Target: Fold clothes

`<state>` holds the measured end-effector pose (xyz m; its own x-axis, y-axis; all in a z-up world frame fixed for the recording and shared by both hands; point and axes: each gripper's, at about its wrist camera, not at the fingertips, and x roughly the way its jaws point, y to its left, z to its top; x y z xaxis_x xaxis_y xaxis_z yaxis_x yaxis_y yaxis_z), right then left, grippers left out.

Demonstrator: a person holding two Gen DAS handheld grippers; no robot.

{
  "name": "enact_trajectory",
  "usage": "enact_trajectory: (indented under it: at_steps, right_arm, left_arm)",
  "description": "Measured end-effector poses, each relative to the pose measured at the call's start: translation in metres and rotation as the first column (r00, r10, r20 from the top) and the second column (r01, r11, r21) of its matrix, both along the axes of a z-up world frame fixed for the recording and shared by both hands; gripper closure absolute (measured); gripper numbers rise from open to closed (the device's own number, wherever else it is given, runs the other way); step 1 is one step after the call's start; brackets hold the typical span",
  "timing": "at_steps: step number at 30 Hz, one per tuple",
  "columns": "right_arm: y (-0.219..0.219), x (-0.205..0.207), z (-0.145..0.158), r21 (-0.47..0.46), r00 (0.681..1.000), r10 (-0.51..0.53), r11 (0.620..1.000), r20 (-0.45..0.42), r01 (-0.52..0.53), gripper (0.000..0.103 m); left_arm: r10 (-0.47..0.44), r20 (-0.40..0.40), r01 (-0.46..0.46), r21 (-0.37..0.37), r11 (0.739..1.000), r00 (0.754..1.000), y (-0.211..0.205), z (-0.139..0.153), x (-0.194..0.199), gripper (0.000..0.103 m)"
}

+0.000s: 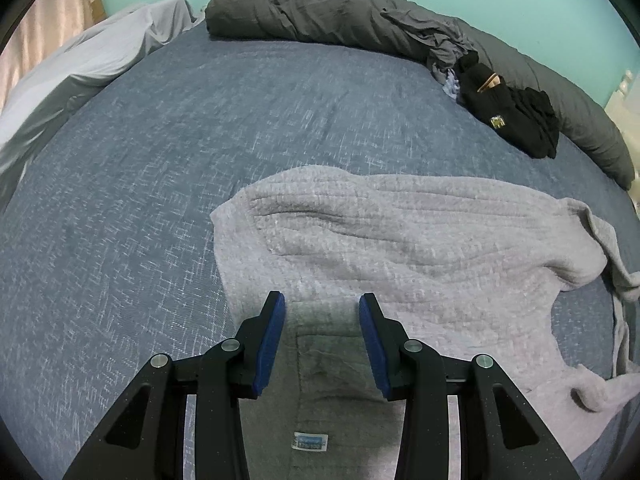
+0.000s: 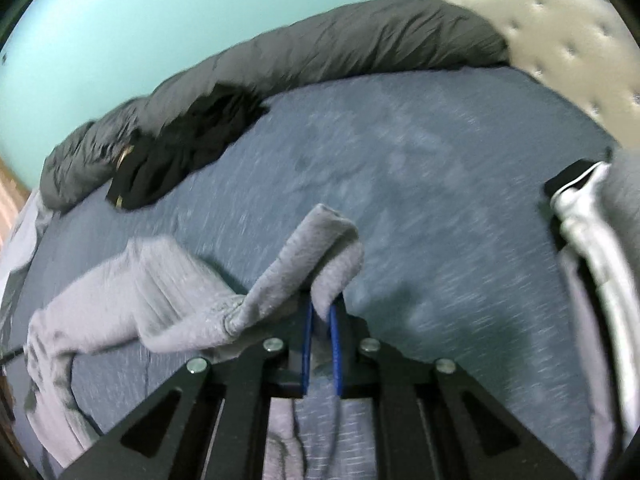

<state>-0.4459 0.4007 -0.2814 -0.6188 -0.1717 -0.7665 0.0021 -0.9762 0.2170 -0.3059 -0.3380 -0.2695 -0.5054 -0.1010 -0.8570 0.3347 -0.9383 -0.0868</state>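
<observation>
Grey knit sweater (image 1: 400, 240) lies flat on the blue bedspread (image 1: 140, 180), 12 to 3 o'clock of the released left gripper (image 1: 322, 304); right gripper (image 2: 320, 314) is clenched on its sleeve (image 2: 316, 240); fabric looks soft, limp and light, so grasp hems or cuffs.

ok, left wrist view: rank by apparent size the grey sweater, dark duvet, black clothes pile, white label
1. grey sweater, though it lies nearest the camera, so this is inflated
2. dark duvet, farther off, so likely bigger in reality
3. black clothes pile
4. white label
</observation>
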Motion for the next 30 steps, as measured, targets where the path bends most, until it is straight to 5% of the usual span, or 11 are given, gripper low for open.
enact_trajectory:
  at_steps: [9, 21, 26, 30]
  right_arm:
    - [0.037, -0.026, 0.048, 0.010, 0.994, -0.111, 0.994, -0.010, 0.112, 0.096]
    - [0.076, -0.076, 0.072, 0.078, 0.966, -0.238, 0.970, 0.102, 0.231, 0.095]
    - [0.067, -0.080, 0.062, 0.227, 0.963, -0.267, 0.940, 0.022, 0.255, 0.085]
    - [0.077, -0.069, 0.061, 0.146, 0.951, -0.307, 0.940, -0.031, 0.308, 0.064]
  left_arm:
    - [-0.014, -0.001, 0.014, -0.004, 1.000, 1.000, 0.008, 0.001, -0.005, 0.061]
    - [-0.019, 0.019, 0.020, -0.045, 0.999, 1.000, 0.004, -0.006, -0.013, 0.061]
    - [-0.016, 0.026, 0.017, -0.032, 0.999, 1.000, 0.004, -0.010, -0.016, 0.061]
    - [-0.029, 0.029, 0.030, -0.036, 0.999, 0.999, 0.008, -0.011, -0.018, 0.061]
